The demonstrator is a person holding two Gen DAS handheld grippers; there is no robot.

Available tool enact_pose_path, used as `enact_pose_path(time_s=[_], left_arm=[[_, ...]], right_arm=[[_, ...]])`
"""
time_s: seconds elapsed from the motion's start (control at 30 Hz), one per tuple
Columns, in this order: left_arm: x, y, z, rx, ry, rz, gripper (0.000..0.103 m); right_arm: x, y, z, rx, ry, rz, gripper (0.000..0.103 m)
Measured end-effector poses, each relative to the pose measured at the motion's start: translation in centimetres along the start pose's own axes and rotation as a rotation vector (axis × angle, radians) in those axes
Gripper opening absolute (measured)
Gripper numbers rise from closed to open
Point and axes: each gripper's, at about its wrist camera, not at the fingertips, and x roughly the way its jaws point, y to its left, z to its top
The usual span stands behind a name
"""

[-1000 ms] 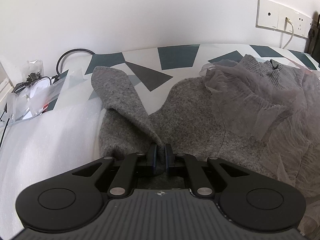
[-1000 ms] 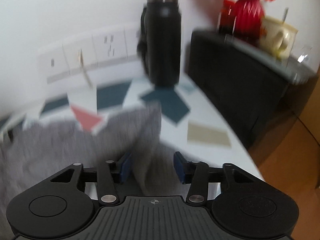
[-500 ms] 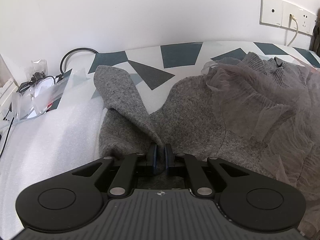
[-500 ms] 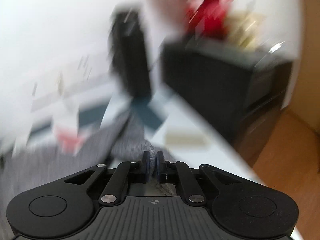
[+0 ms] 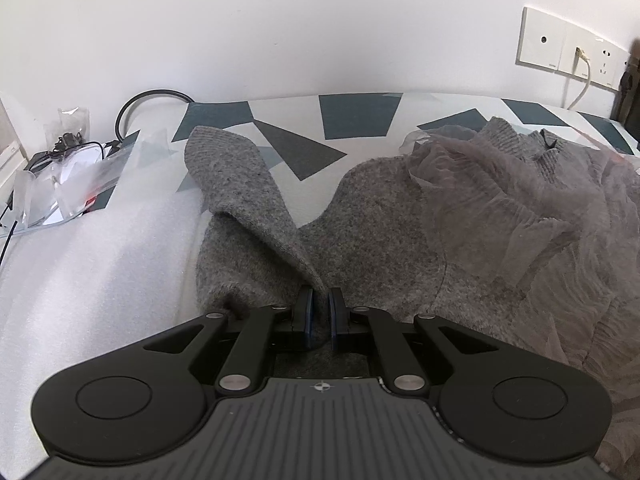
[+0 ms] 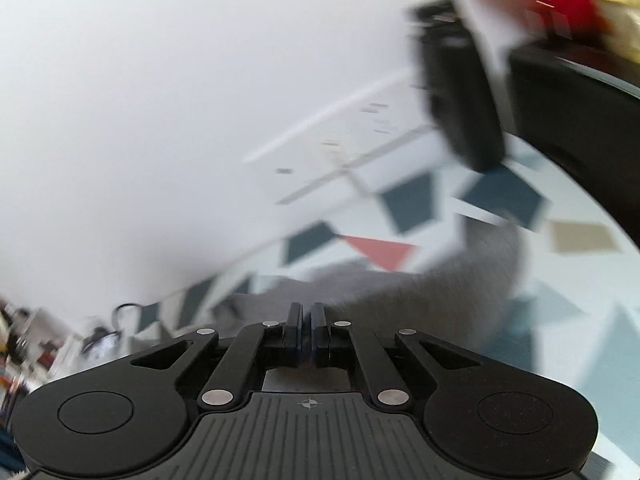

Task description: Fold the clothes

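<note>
On the patterned table (image 5: 360, 120), a grey sweater (image 5: 380, 232) lay spread toward the near edge, one sleeve folded back toward the far edge by the wall, with a sheer tulle garment (image 5: 500, 208) heaped over its right part. The left gripper (image 5: 319, 312) was nearly closed, pinching a fold of the sweater. The right gripper (image 6: 306, 332) had just been closing; its jaws stood together, and blur hid whether any cloth was between them.
</note>
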Motion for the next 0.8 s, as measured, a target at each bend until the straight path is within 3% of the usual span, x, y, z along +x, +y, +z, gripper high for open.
enact_pose_path(time_s=[0.07,0.23,0.3,0.37,0.4,0.47,0.53,0.7,0.8], left_arm=[[0.0,0.0,0.0,0.005,0.0,-0.003,0.008],[0.0,0.2,0.0,0.011,-0.002,-0.013,0.008],[0.0,0.3,-0.1,0.01,-0.004,-0.018,0.008],[0.0,0.2,-0.1,0.01,-0.007,-0.017,0.008],[0.0,0.2,-0.2,0.011,-0.008,-0.015,0.008],[0.0,0.1,-0.2,0.01,-0.009,-0.013,0.008],[0.0,0.1,-0.2,0.009,-0.009,-0.012,0.008],[0.0,0.0,-0.1,0.012,-0.005,-0.006,0.008],[0.0,-0.2,0.0,0.019,0.001,0.002,0.008]], right_arm=[[2.1,1.8,0.1,-0.053,0.007,0.032,0.002],[6.4,2.5,-1.0,-0.141,0.125,-0.059,0.016],[4.9,1.5,-1.4,-0.163,0.045,-0.128,0.024],[2.9,-0.1,-1.5,-0.18,-0.073,-0.243,0.028],[2.0,-1.0,-1.7,-0.194,-0.131,-0.311,0.036],[1.3,-3.1,-1.9,-0.199,-0.134,-0.406,0.049],[1.0,-5.1,-2.3,-0.195,-0.104,-0.469,0.049],[2.3,-7.5,-3.8,-0.26,-0.017,-0.464,0.059],[1.4,-7.2,-4.2,-0.27,-0.053,-0.415,0.058]])
